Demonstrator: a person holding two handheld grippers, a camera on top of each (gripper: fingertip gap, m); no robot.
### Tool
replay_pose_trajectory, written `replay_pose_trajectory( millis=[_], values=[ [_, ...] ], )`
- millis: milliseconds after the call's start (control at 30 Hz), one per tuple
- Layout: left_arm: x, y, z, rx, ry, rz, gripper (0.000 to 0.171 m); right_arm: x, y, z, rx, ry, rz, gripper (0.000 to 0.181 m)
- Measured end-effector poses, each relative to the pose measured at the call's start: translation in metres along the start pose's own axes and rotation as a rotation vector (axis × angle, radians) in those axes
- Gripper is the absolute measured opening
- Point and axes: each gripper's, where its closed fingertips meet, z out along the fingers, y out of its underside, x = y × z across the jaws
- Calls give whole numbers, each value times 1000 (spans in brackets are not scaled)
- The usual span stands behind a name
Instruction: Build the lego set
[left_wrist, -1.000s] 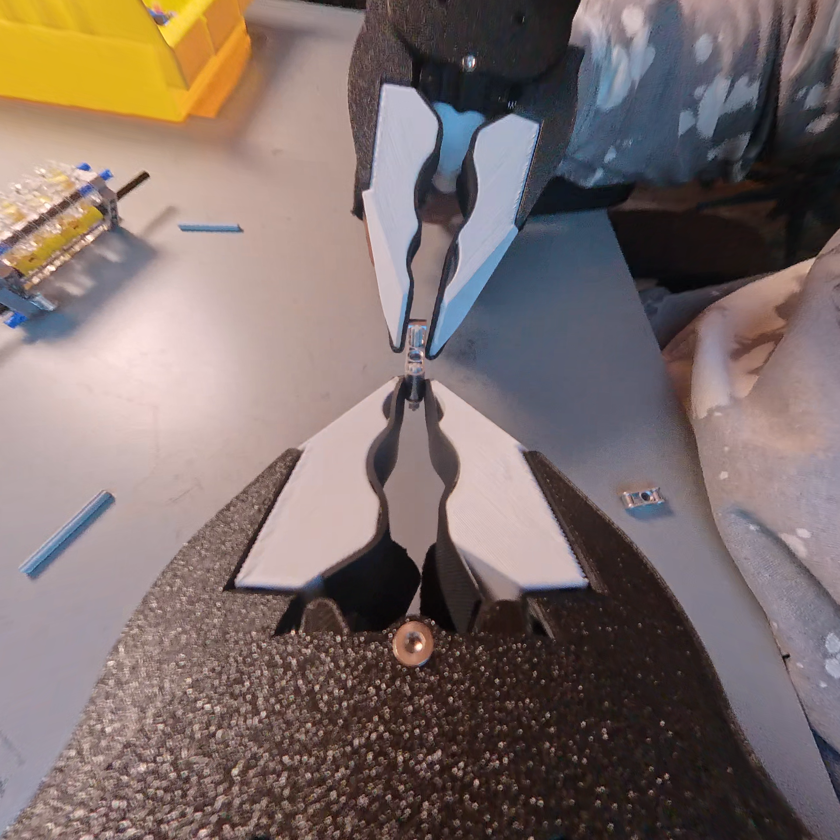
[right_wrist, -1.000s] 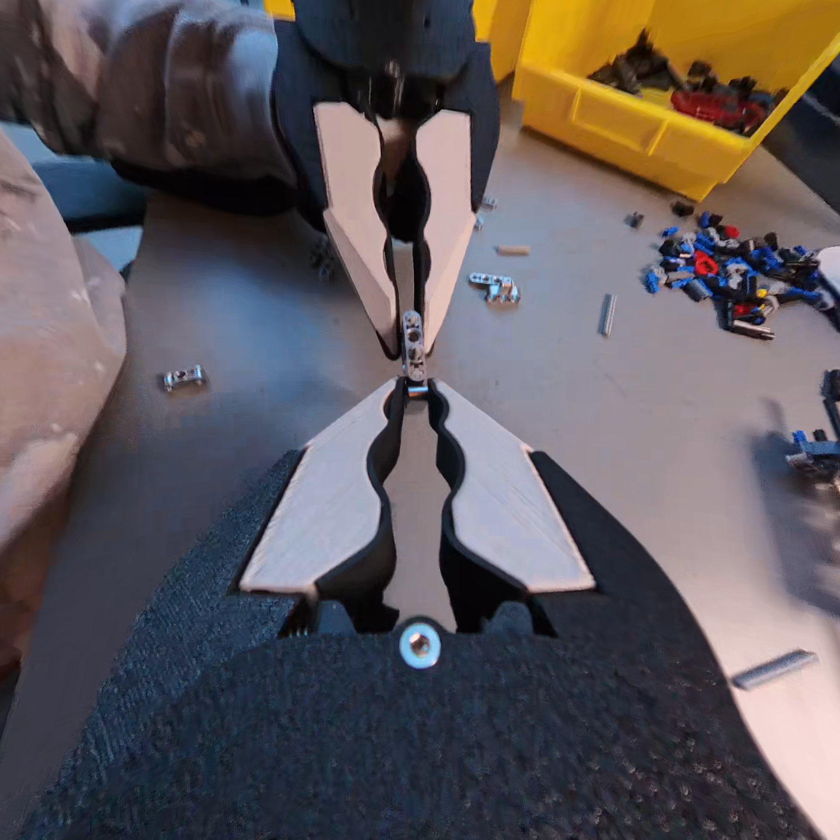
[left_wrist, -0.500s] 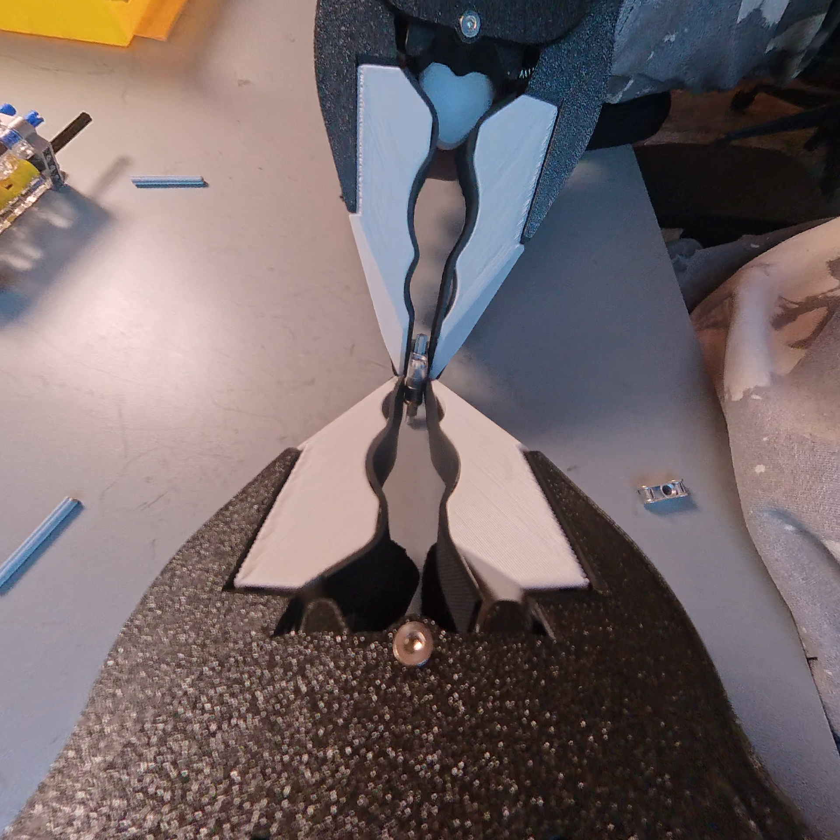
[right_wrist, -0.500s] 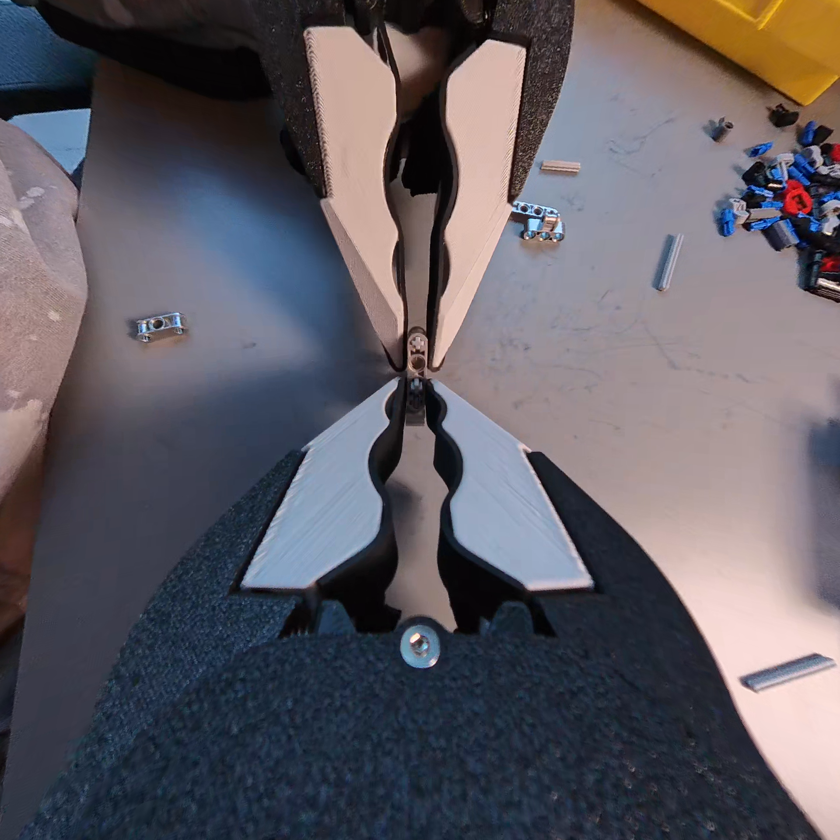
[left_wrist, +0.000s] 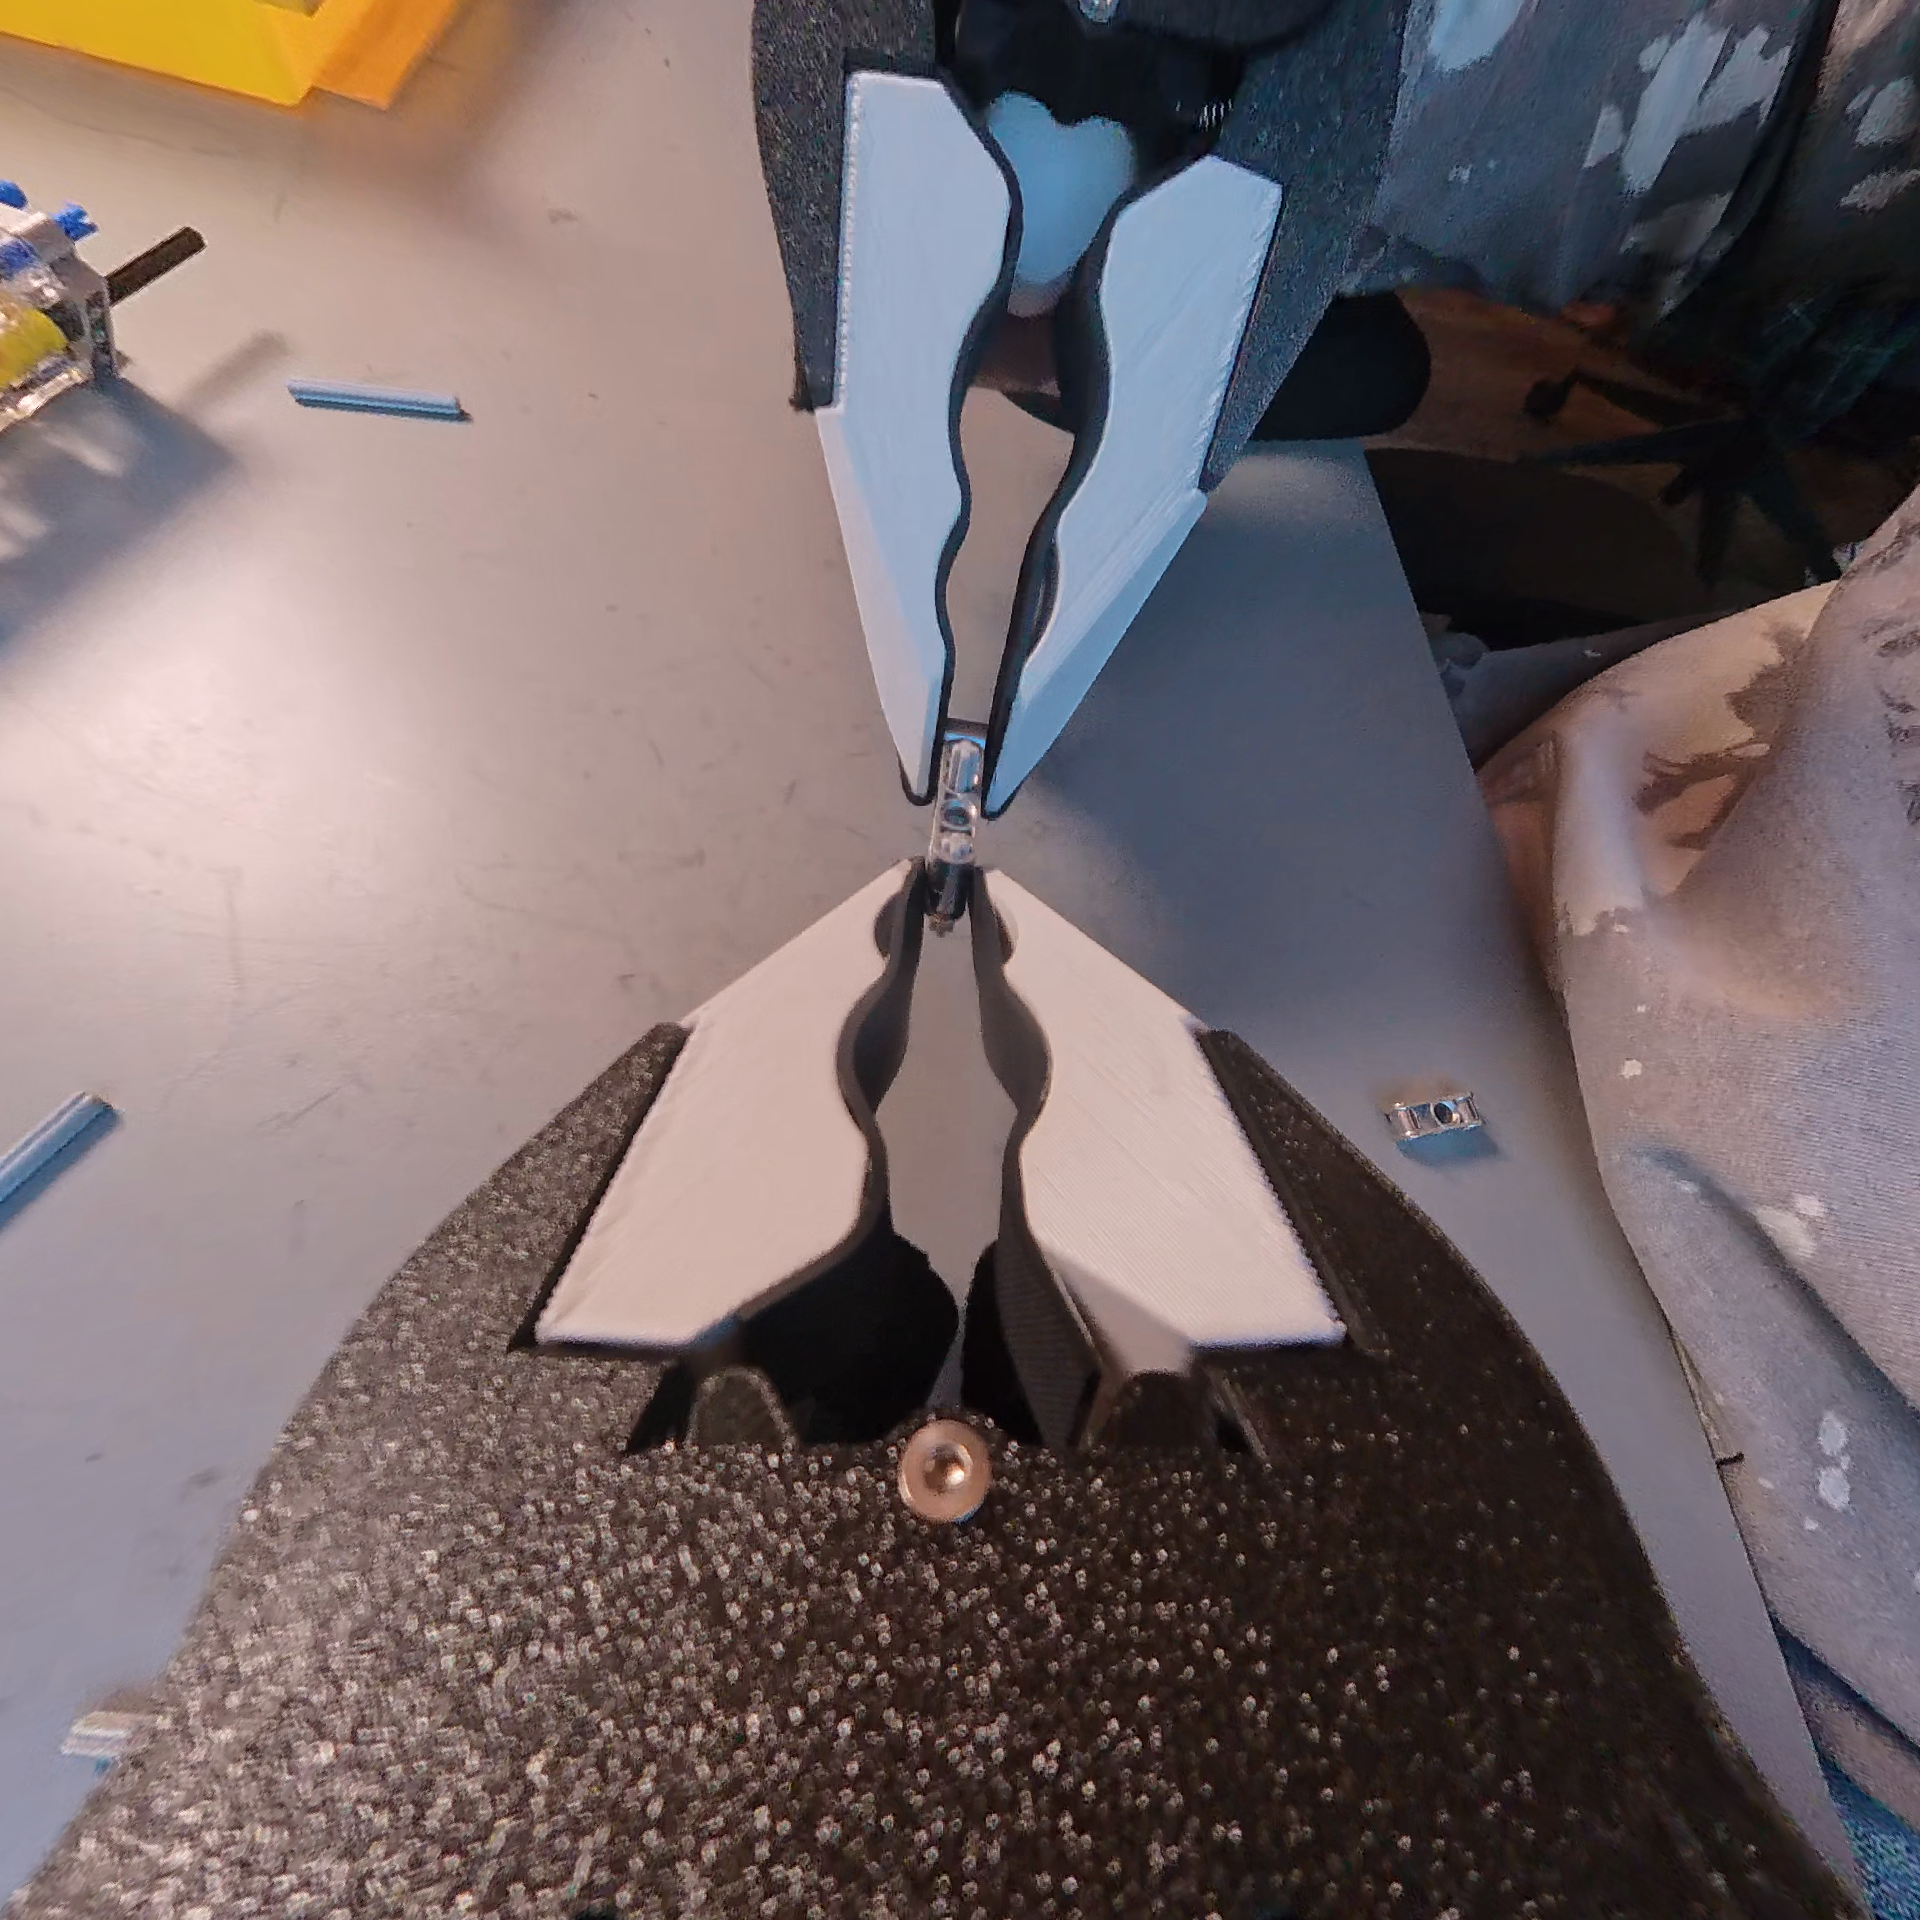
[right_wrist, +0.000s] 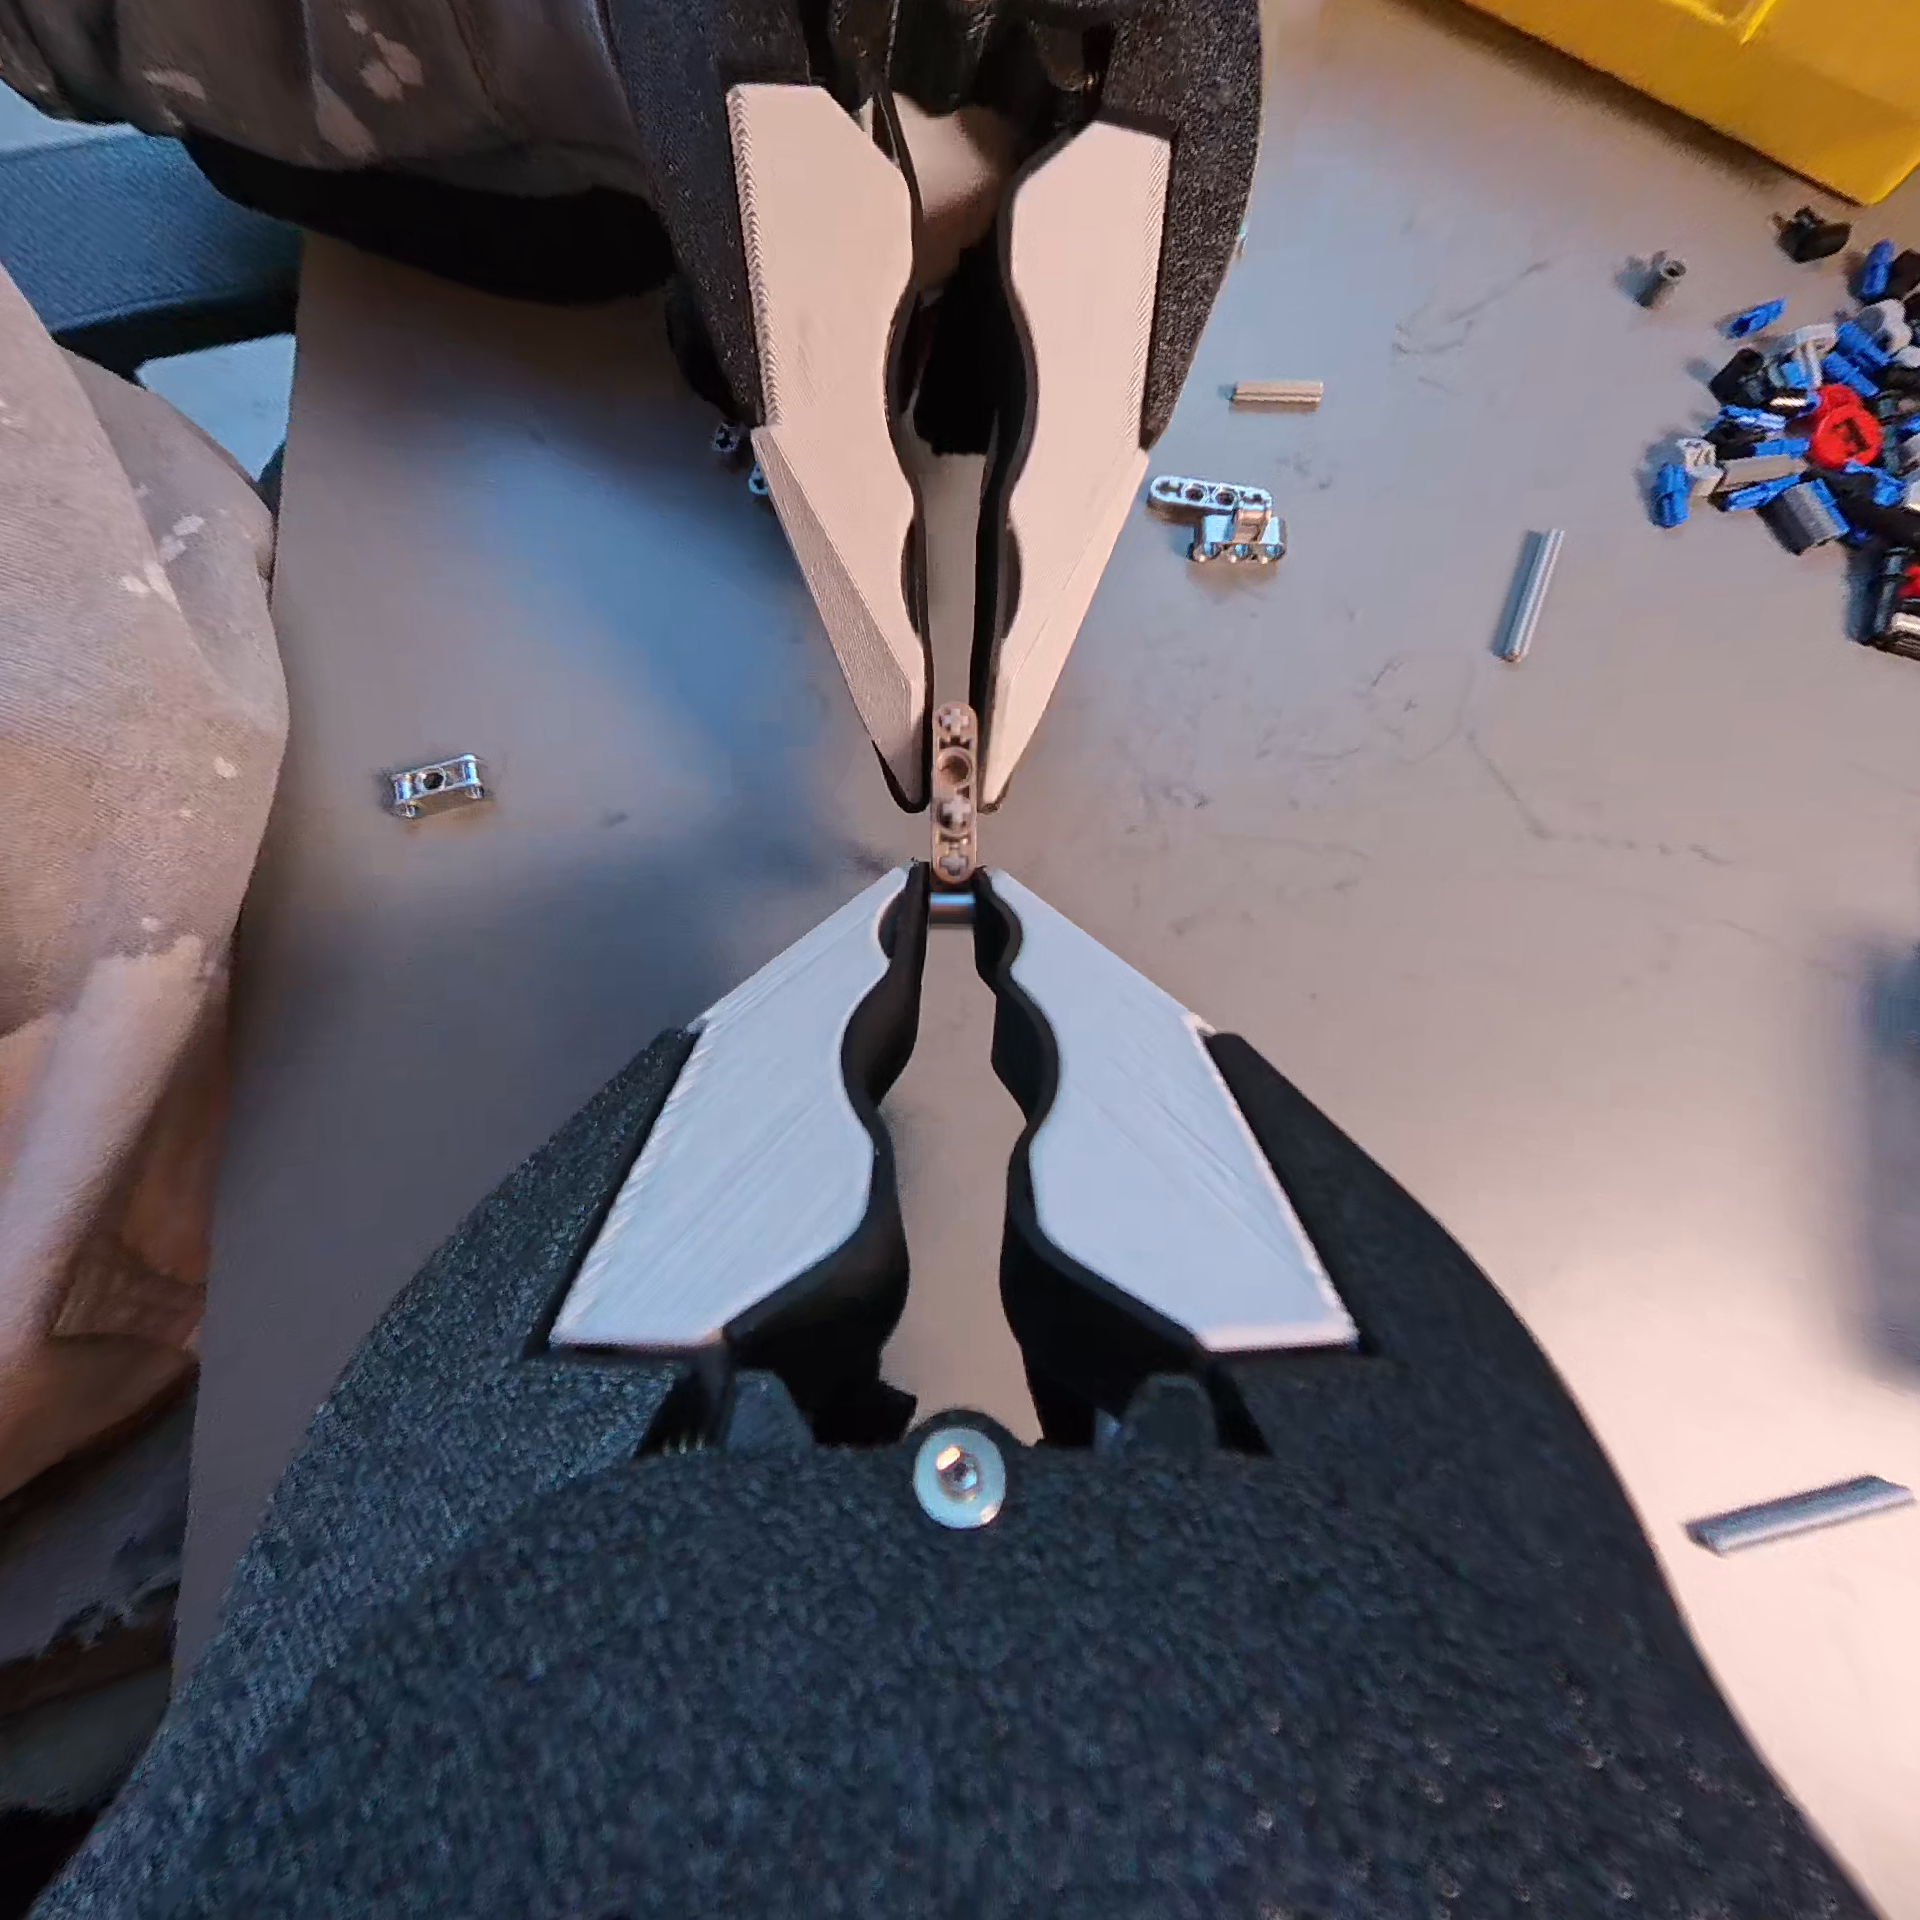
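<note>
Left hand-held gripper (left_wrist: 948, 883) pinches a small dark pin (left_wrist: 943, 902); right hand-held gripper (right_wrist: 948, 883) grips a grey holed beam (right_wrist: 954, 790), tip to tip above the tabletop (right_wrist: 1299, 935); a loose grey connector (right_wrist: 436, 784) lies left of the beam.

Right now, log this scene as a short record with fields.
Left gripper: shut on thin holed beam
Right gripper: shut on small silvery piece
Relation: grippers tip to tip over the grey table; the two parts appear to meet
Loose nearby: silver connector, grey axle
Farther off: pile of blue, black and red parts, yellow bin
</note>
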Motion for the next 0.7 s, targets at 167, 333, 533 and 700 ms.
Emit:
replay_pose_trajectory(
  millis=[167, 333, 533, 700],
  values=[
    [4, -6, 2, 4, -9, 32, 6, -4, 5, -2, -133, -19, 4, 6],
    [2, 3, 6, -58, -24, 43, 6, -4, 11, 5, -182, -35, 28, 6],
    [1, 5, 6, -96, -20, 37, 5, -1, 7, 6, -175, 25, -40, 6],
    [2, 4, 7, -111, -10, 39, 6, -2, 7, 5, -189, 16, -55, 5]
  ],
)
